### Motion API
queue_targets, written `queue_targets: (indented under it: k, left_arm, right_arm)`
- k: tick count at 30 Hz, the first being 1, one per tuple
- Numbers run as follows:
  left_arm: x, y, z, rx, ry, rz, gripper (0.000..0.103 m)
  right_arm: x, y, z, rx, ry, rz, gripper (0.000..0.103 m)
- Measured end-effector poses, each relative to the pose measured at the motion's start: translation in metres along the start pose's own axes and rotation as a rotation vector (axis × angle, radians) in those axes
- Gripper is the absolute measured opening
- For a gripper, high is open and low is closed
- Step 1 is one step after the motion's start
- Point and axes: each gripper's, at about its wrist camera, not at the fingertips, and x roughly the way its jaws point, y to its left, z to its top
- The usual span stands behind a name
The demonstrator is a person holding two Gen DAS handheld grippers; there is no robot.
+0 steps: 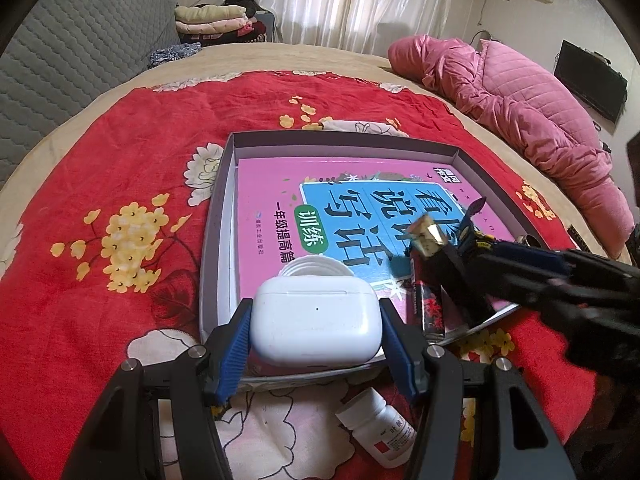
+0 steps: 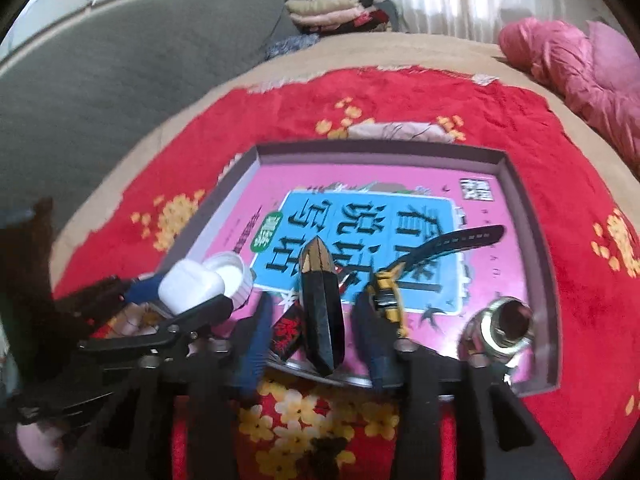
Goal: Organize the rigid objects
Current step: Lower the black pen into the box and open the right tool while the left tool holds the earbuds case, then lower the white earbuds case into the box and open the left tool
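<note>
Your left gripper (image 1: 316, 344) clamped the earbud case (image 1: 316, 322) over the tray (image 1: 344, 138) (ready to place); your right gripper (image 2: 310, 332) stood open around the black stick (image 2: 320, 300).

A shallow tray (image 2: 532, 264) sits on a red flowered blanket (image 2: 580, 152), holding a pink book (image 2: 280, 184). At the tray's near edge, the right gripper (image 2: 316, 316) stands parted around a dark faceted bar (image 2: 320, 308). A watch (image 2: 400, 280) lies just right; a metal fitting (image 2: 500, 324) occupies the near right corner.
</note>
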Motion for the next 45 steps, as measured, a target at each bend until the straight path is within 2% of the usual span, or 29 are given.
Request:
queue_targets:
  k: [11,23,34,38,45]
  left_arm:
    - [0.0,0.0,-0.002,0.008,-0.029,0.003,0.06]
    - [-0.003,0.002,-0.003,0.008,-0.042,-0.034,0.06]
    - [-0.005,0.003,-0.005,0.003,-0.063,-0.049,0.06]
    - [-0.01,0.007,-0.003,-0.023,-0.089,-0.082,0.061]
    - [-0.016,0.014,-0.001,-0.062,-0.116,-0.095,0.061]
  right_arm:
    - [-0.025,-0.007,-0.012,0.01,-0.016,-0.014,0.049]
    - [-0.046,-0.008,-0.014,0.022,-0.042,-0.028,0.049]
    - [-0.047,-0.008,-0.018,0.016,-0.034,-0.045,0.051]
    - [-0.045,-0.011,-0.019,0.024,-0.028,-0.051,0.057]
    - [-0.046,-0.014,-0.021,0.032,-0.025,-0.064,0.057]
